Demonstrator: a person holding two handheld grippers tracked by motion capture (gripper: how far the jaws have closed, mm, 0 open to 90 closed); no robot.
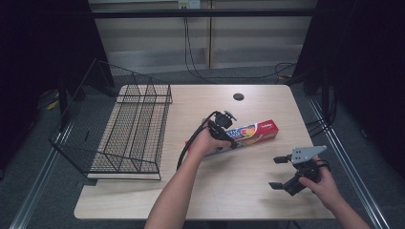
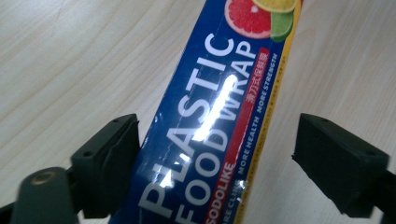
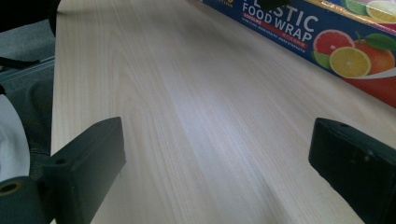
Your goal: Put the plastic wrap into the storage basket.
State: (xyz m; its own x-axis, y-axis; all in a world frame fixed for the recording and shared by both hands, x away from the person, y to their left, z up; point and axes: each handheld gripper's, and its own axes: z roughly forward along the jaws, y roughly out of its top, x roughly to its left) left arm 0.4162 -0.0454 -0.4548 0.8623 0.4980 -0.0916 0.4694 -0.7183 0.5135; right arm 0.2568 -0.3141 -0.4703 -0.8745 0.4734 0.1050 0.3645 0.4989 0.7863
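A long box of plastic food wrap (image 1: 253, 131), blue and red with citrus pictures, lies flat near the middle of the wooden table (image 1: 200, 191). My left gripper (image 1: 229, 139) hovers over the box's left part. In the left gripper view the box (image 2: 215, 107) runs between the open jaws of the left gripper (image 2: 217, 154); the left jaw is against its edge and the right jaw stands apart. My right gripper (image 1: 276, 172) is open near the table's front right with nothing between its fingers. Its own view shows the right gripper (image 3: 215, 163) over bare wood and the box (image 3: 327, 42) farther off.
A black wire rack (image 1: 129, 129) takes up the table's left side and overhangs its edge. A round cable hole (image 1: 238, 97) sits at the back middle. Bare wood lies in front of the box.
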